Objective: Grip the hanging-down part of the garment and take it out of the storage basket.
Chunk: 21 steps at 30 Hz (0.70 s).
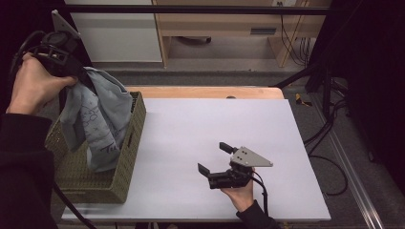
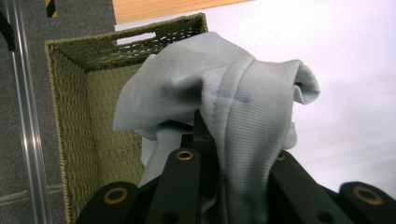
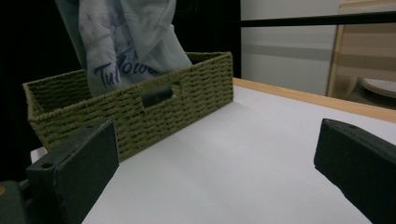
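A pale blue-grey garment (image 1: 99, 119) with dark printed lettering hangs from my left gripper (image 1: 82, 76), which is held high at the far left and is shut on its ribbed edge (image 2: 243, 135). The cloth's lower part drops into the green woven basket (image 1: 129, 157) at the table's left edge. From the right gripper view the garment (image 3: 126, 42) dangles above the basket (image 3: 196, 93). My right gripper (image 1: 216, 156) rests low on the white table top (image 1: 215, 124) near the front, its jaws wide apart, open, with nothing between them, pointing left toward the basket.
The white top sits on a wooden table whose far edge (image 1: 205, 91) shows as a strip. Cables and a dark stand (image 1: 329, 109) lie on the floor to the right. A wooden shelf unit (image 1: 229, 28) stands beyond the table.
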Motion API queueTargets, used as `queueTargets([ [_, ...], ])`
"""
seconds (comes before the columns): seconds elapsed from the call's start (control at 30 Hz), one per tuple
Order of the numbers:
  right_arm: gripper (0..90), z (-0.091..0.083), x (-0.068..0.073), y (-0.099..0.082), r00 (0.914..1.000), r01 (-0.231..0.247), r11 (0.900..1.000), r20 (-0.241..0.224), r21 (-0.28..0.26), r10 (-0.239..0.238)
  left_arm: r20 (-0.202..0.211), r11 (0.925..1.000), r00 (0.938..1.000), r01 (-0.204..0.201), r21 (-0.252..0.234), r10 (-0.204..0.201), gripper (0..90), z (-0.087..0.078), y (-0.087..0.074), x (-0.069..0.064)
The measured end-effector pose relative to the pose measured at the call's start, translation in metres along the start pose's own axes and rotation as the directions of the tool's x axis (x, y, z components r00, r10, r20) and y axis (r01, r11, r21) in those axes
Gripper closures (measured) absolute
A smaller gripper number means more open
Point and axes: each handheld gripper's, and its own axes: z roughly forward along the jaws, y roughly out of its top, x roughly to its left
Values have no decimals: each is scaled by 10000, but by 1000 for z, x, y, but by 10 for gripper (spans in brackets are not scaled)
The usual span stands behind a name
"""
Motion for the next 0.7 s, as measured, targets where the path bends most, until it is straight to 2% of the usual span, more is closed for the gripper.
queueTargets([
  [0.03, 3, 0, 0, 0, 10000, 0, 10000, 0, 0, 0, 0, 10000, 10000, 0, 0, 0, 818, 0, 0, 0],
  [0.33, 10, 41, 18, 13, 9973, -21, 10000, -739, 7, 22, 34, 10000, 10000, 16, -32, -15, 818, -3, 2, -1],
  [0.37, 11, 52, 22, 15, 9960, 32, 10000, -892, -23, -34, 48, 10000, 10000, 4, 15, -4, 818, -2, 2, -2],
  [0.43, 12, 56, 24, 16, 9958, -27, 10000, -915, 22, 29, -8, 10000, 10000, -10, 45, 10, 818, -2, 3, -2],
  [0.5, 14, 71, 31, 19, 9933, -75, 10000, -1153, 58, 81, 6, 9999, 10000, -44, 104, 44, 818, -1, 3, -3],
  [0.7, 18, 91, 39, 22, 9894, -42, 9999, -1453, 110, 58, 11, 9997, 10000, -53, 225, 53, 819, 2, 4, -3],
])
